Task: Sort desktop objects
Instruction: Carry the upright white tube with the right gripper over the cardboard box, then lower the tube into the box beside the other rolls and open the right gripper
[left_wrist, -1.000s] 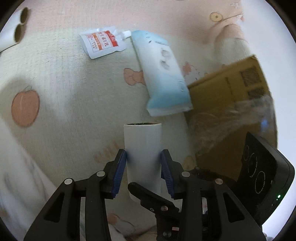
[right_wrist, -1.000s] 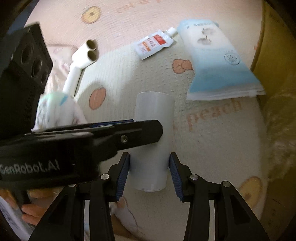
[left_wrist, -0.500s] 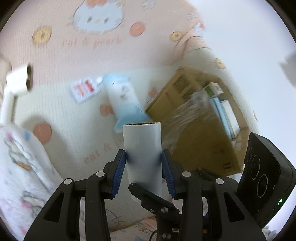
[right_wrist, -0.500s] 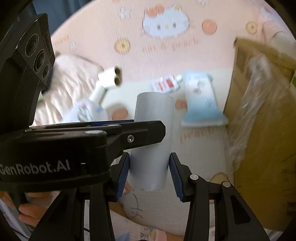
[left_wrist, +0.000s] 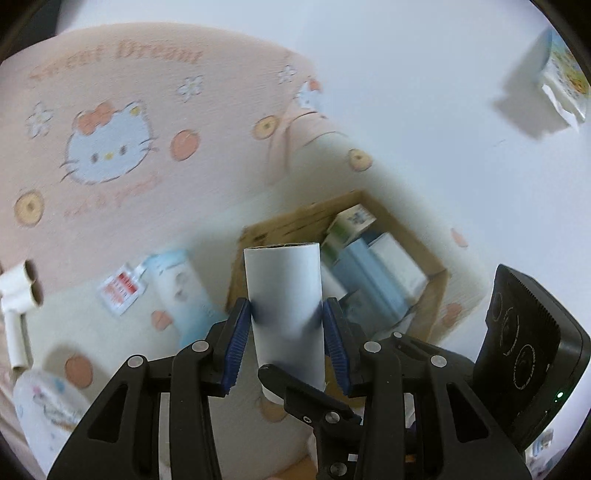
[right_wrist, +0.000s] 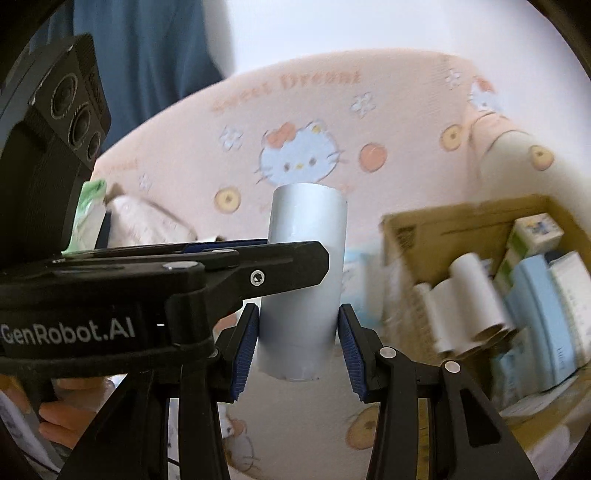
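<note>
Both grippers are shut on one white paper roll (left_wrist: 284, 295), held upright in the air. My left gripper (left_wrist: 287, 332) clamps it between blue pads. My right gripper (right_wrist: 298, 343) also clamps the paper roll (right_wrist: 304, 273), with the left gripper's finger crossing in front. A cardboard box (left_wrist: 439, 264) with cartons and rolls sits behind and below; it is also in the right wrist view (right_wrist: 443, 225). A blue-white tissue pack (left_wrist: 181, 288) and a red-white sachet (left_wrist: 122, 288) lie on the bed left of the box.
A pink Hello Kitty blanket (left_wrist: 110, 147) covers the bed. A white double-tube handle (left_wrist: 18, 295) lies at far left. A patterned pack (left_wrist: 563, 85) hangs on the white wall at upper right. Several white rolls (right_wrist: 465, 295) lie inside the box.
Both grippers have lifted the roll higher above the bed and tilted up, so the open box and its contents come into view. The grip on the roll is unchanged.
</note>
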